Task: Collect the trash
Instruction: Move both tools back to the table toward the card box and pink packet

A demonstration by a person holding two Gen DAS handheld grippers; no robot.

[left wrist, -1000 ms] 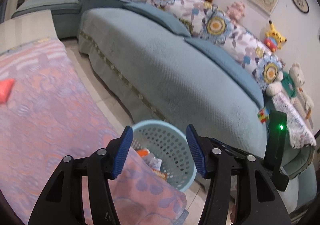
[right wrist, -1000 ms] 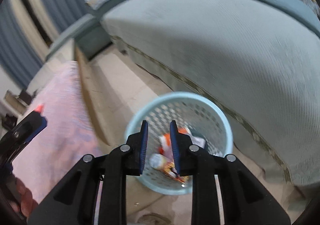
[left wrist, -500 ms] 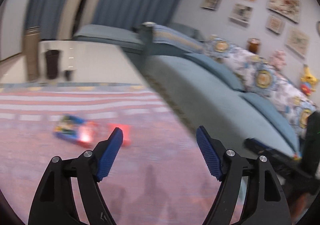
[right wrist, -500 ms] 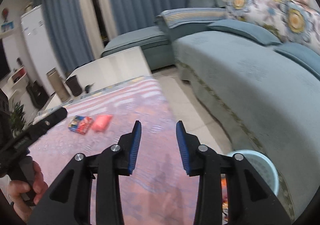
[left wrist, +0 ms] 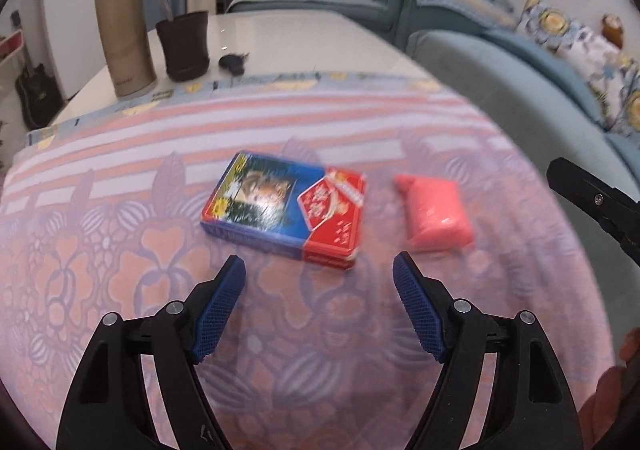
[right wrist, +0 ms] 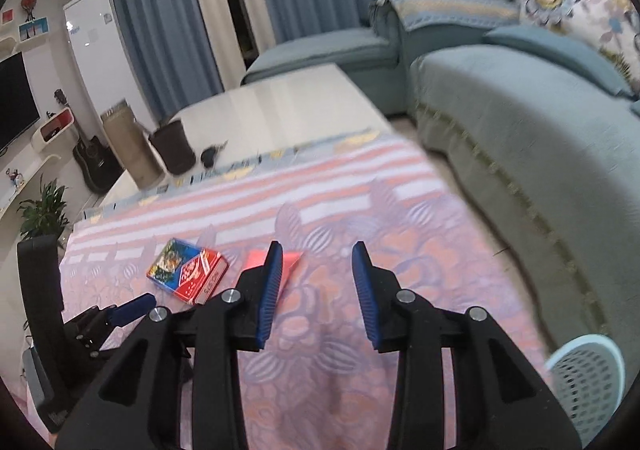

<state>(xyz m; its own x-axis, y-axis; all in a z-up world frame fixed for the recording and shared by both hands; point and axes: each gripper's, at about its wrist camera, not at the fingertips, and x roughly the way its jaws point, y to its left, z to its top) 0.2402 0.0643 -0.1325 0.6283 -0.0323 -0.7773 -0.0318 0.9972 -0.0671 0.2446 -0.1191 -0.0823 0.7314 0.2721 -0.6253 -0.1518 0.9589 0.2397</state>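
Note:
A blue and red card box (left wrist: 286, 207) lies flat on the pink patterned tablecloth (left wrist: 120, 250), with a pink packet (left wrist: 436, 211) just to its right. My left gripper (left wrist: 319, 276) is open and empty, a short way in front of the box. My right gripper (right wrist: 318, 262) is open and empty above the cloth; the pink packet (right wrist: 290, 264) shows partly behind its left finger, and the card box (right wrist: 187, 270) lies to the left. The light blue trash basket (right wrist: 588, 374) stands on the floor at the lower right.
At the table's far end stand a tan flask (left wrist: 124, 35), a dark cup (left wrist: 184, 45) and a key fob (left wrist: 233, 63). A teal sofa (right wrist: 540, 121) runs along the right side. My left gripper's body (right wrist: 60, 314) shows at the left of the right wrist view.
Both grippers swung away from the basket and sofa to face the table. The left gripper has come close to the card box and packet. The right jaws have opened wider.

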